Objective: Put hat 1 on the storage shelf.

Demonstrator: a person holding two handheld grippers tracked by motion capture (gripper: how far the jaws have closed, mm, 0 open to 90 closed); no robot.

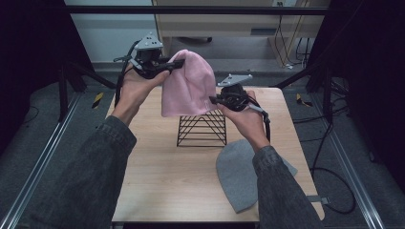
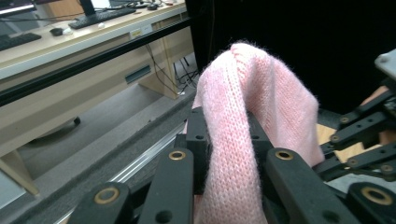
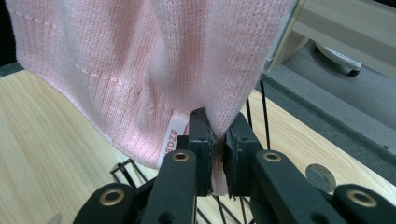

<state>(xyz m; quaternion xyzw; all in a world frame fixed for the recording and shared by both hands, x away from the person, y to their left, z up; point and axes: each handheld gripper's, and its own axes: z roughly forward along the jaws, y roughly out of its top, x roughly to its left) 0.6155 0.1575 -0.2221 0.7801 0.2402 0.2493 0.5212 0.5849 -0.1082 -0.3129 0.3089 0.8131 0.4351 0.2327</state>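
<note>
A pink knit beanie hangs in the air above a black wire rack in the high view. My left gripper is shut on the beanie's crown at the upper left. In the left gripper view the pink knit is bunched between the two black jaws. My right gripper is shut on the beanie's lower right hem. In the right gripper view the hem is pinched thin between the pads, beside a white label with orange letters. The beanie's hem hangs just above the rack's top.
A grey beanie lies flat on the wooden table at the front right, partly under my right forearm. Black frame bars and cables surround the table. A desk stands behind.
</note>
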